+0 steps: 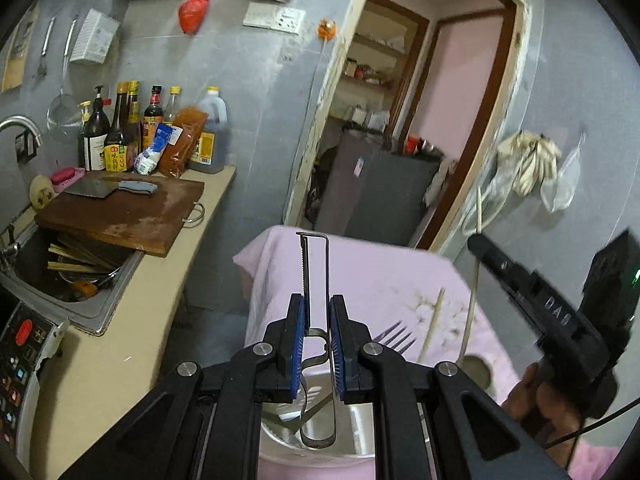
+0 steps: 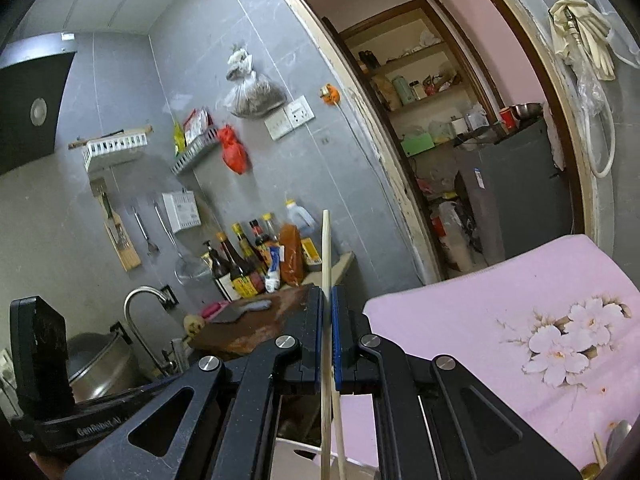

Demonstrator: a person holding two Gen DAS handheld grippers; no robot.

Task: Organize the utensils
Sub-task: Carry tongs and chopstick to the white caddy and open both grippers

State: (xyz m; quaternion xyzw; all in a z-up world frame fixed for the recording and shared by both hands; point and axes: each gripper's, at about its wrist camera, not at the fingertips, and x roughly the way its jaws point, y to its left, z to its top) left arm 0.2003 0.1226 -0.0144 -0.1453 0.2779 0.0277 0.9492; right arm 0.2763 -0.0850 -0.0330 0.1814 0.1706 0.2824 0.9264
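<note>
- Left wrist view: the left gripper (image 1: 318, 312) is clamped on a thin metal peeler (image 1: 314, 268), which stands upright between the blue pads, its serrated edge on the left and its looped handle hanging below the jaws.
- Under that gripper sits a metal pot (image 1: 280, 436) with a utensil lying inside; its rim is close beneath the peeler's loop.
- Beyond lies the pink cloth (image 1: 372, 280) over a table, whose far edge ends just before an open doorway (image 1: 400, 120).
- On the cloth to the right of the jaws lie a fork (image 1: 394, 338), a single chopstick (image 1: 432, 324) and a long-handled ladle (image 1: 472, 356), near one another but apart.
- At the right edge the other gripper's black body rises over the cloth, a hand (image 1: 532, 396) below it.
- To the left, a floor gap separates the table from the counter (image 1: 132, 312), where a cutting board (image 1: 124, 212) overhangs the sink (image 1: 76, 272).
- Right wrist view: the right gripper (image 2: 327, 312) is closed tight on a pair of chopsticks (image 2: 326, 256), one tip pointing up past the jaws, the other ends crossing below.
- The flowered pink cloth (image 2: 480, 300) is bare to the right of this gripper; a spoon (image 2: 618, 438) peeks in at the lower right corner.
</note>
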